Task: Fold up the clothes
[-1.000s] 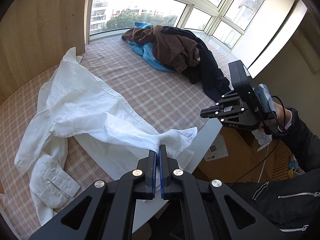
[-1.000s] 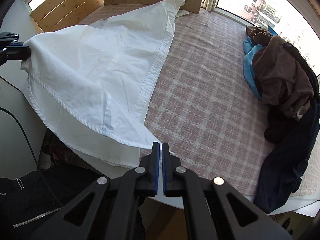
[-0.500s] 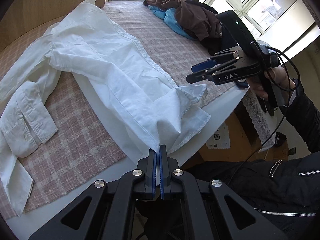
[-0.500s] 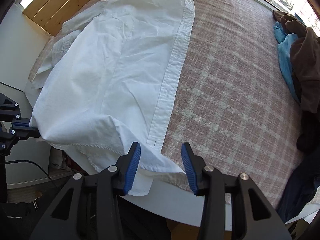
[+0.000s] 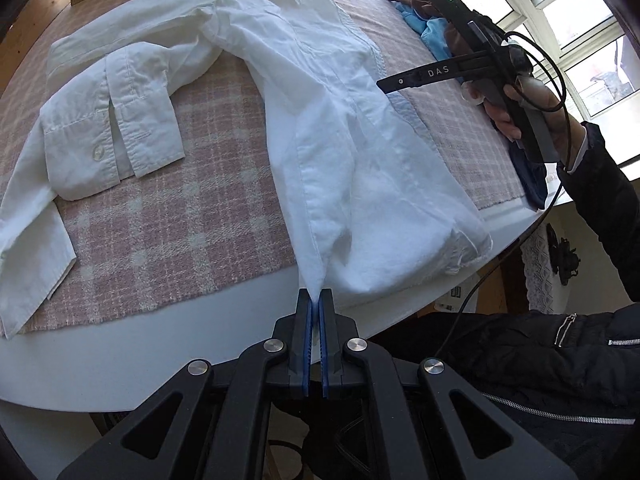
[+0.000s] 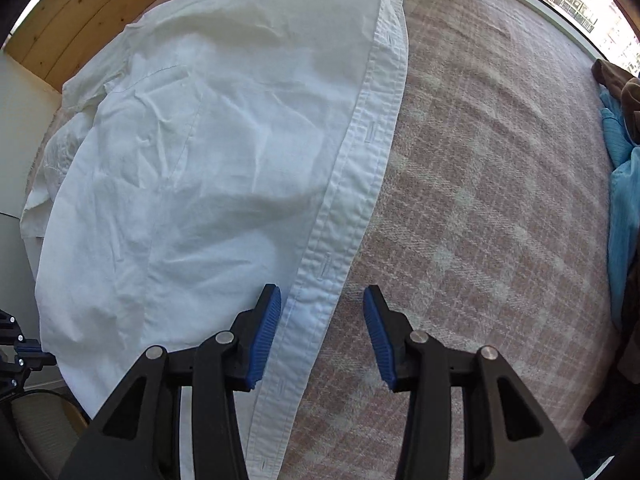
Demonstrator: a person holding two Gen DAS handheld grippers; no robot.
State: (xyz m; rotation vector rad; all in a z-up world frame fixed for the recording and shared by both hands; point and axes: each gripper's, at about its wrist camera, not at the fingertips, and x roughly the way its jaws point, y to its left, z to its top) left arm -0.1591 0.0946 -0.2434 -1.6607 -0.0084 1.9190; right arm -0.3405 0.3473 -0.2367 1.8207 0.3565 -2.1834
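Note:
A white button shirt (image 5: 332,128) lies spread on the pink plaid cloth (image 5: 192,216), one cuffed sleeve (image 5: 108,124) folded out to the left. My left gripper (image 5: 315,300) is shut on the shirt's hem corner at the table's near edge. My right gripper (image 6: 322,312) is open and hovers just over the shirt's buttonhole placket (image 6: 352,184); the placket runs between its blue pads (image 6: 264,328). In the left wrist view the right gripper (image 5: 404,80) hangs above the shirt's right side, held by a hand.
A pile of brown, blue and dark clothes (image 6: 620,152) lies at the far side of the cloth, near the windows. The round white table rim (image 5: 160,344) shows in front. A person in a black jacket (image 5: 560,344) stands at the right. Wooden panelling (image 6: 80,8) backs the table.
My right gripper let go of the shirt edge and opened, then moved in over the placket. My left gripper kept its hold and pulled the hem toward the near table edge, laying the shirt flatter.

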